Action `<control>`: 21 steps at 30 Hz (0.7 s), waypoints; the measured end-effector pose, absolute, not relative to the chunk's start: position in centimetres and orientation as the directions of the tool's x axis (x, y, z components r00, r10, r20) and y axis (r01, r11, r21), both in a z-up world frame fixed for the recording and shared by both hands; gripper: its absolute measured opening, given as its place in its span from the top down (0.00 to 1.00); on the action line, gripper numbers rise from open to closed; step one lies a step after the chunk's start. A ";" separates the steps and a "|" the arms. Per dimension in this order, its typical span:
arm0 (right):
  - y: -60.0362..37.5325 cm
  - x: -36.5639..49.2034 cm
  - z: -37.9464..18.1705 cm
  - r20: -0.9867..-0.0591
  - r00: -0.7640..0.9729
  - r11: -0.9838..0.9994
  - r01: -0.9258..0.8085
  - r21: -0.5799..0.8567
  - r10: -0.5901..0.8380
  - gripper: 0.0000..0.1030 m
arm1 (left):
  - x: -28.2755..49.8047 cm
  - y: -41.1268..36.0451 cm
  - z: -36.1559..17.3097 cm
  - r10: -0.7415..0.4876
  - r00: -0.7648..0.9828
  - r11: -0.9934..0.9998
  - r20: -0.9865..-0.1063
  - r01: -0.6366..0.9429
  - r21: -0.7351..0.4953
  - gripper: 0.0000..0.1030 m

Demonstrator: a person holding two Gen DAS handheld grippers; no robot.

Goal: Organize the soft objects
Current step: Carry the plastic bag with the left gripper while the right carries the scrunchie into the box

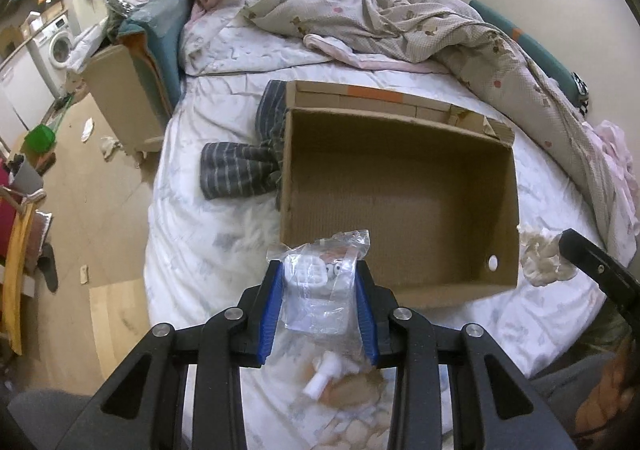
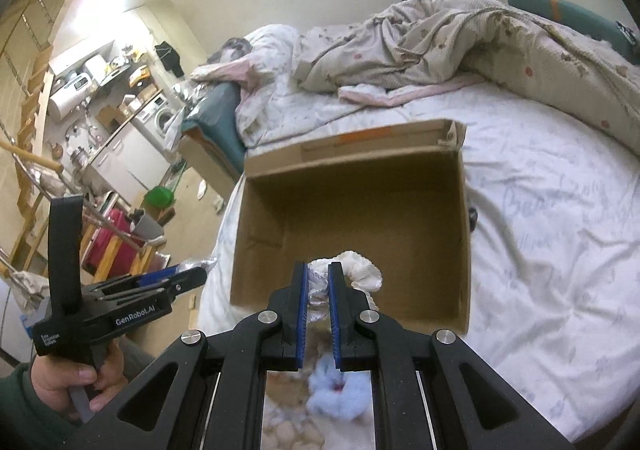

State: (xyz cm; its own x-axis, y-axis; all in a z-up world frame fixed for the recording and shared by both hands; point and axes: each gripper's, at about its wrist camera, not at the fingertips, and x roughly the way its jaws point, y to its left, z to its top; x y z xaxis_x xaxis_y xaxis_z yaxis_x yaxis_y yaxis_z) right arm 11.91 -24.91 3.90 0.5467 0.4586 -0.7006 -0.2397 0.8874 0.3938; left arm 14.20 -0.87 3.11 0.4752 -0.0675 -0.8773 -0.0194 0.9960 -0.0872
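Note:
An open empty cardboard box (image 1: 400,202) lies on the white bed; it also shows in the right wrist view (image 2: 352,218). My left gripper (image 1: 320,270) is shut on a clear plastic bag (image 1: 320,282) with white parts inside, held just short of the box's near wall. My right gripper (image 2: 318,270) is shut on a cream fluffy cloth (image 2: 360,270), held over the box's near edge; this cloth also shows at the box's right side in the left wrist view (image 1: 544,258). A dark striped cloth (image 1: 240,170) lies left of the box. A pale blue scrunchie (image 2: 340,386) lies below the right gripper.
A rumpled beige quilt (image 1: 400,22) and pink bedding fill the bed's far side. A bedside cabinet (image 1: 124,98) stands at the left. The floor (image 1: 80,210) drops off left of the bed, with a green dustpan and clutter. A white plastic fitting (image 1: 324,374) lies under the left gripper.

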 end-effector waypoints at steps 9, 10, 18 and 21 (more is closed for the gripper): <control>-25.2 16.4 1.4 -0.715 0.550 0.901 -0.212 0.379 0.431 0.89 | 18.7 -2.6 0.9 -0.068 0.471 0.998 -0.880 0.016 -0.069 0.70; -25.3 16.8 0.9 -0.722 0.548 0.905 -0.203 0.375 0.422 0.89 | 19.1 -3.0 0.4 -0.068 0.467 0.998 -0.882 0.026 -0.063 0.70; -25.6 18.6 -3.0 -0.761 0.498 0.906 -0.152 0.396 0.416 0.89 | 20.2 -3.5 -3.2 -0.100 0.448 0.995 -0.889 0.037 -0.093 0.70; -25.2 19.0 -4.3 -0.784 0.466 0.908 -0.136 0.395 0.411 0.89 | 20.5 -3.6 -4.4 -0.083 0.430 0.997 -0.899 0.037 -0.074 0.70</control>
State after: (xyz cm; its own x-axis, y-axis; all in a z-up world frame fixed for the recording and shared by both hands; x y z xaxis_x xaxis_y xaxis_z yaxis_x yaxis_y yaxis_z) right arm 18.97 -25.15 -4.31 0.4663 0.4106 -0.7835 -0.1361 0.9085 0.3951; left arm 20.53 -3.64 -4.38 0.4297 -0.0830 -0.8992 0.0367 0.9965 -0.0745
